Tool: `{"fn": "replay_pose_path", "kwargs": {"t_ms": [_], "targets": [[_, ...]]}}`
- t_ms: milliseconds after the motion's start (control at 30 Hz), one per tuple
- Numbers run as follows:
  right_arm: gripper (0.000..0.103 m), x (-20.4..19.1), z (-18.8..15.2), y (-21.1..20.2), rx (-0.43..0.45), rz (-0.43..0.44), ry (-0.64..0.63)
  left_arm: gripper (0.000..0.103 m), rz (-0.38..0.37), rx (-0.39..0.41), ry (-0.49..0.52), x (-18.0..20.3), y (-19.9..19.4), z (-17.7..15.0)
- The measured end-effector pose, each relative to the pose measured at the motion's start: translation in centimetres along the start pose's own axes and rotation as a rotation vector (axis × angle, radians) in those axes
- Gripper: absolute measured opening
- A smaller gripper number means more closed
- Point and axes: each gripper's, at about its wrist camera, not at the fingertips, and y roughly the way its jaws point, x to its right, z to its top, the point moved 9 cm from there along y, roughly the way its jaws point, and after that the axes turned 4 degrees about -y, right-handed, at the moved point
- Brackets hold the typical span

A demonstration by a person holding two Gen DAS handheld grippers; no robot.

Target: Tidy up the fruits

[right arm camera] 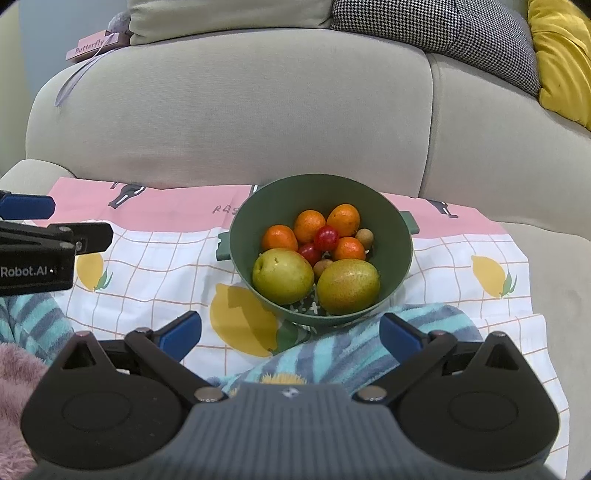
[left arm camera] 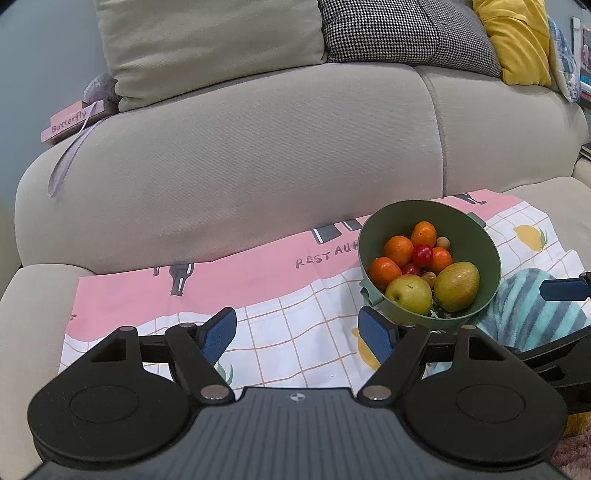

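A green bowl [right arm camera: 391, 221] stands on a pink and white checked cloth [right arm camera: 166, 254] on the sofa seat. It holds two yellow-green pears [right arm camera: 282, 275], several small oranges [right arm camera: 310, 223], red cherry tomatoes [right arm camera: 327, 237] and small brown fruits [right arm camera: 365, 237]. The bowl also shows in the left wrist view [left arm camera: 391, 218] at the right. My right gripper [right arm camera: 291, 330] is open and empty just in front of the bowl. My left gripper [left arm camera: 297, 330] is open and empty over the cloth, left of the bowl.
A striped teal towel [right arm camera: 332, 350] lies in front of the bowl. A pink fluffy fabric [right arm camera: 14, 369] is at the lower left. The beige sofa back [right arm camera: 240, 110] rises behind, with cushions [right arm camera: 461, 26] and a pink box [left arm camera: 74, 122] on the armrest.
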Motion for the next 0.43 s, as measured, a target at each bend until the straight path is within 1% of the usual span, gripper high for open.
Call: {"fn": "replay_pose_path", "kwargs": {"t_ms": [433], "targets": [[0.099,-0.07,0.07,0.00,-0.001,-0.001,0.002,0.088,-0.008,0.033,0.004,0.12,-0.50,0.28]]}}
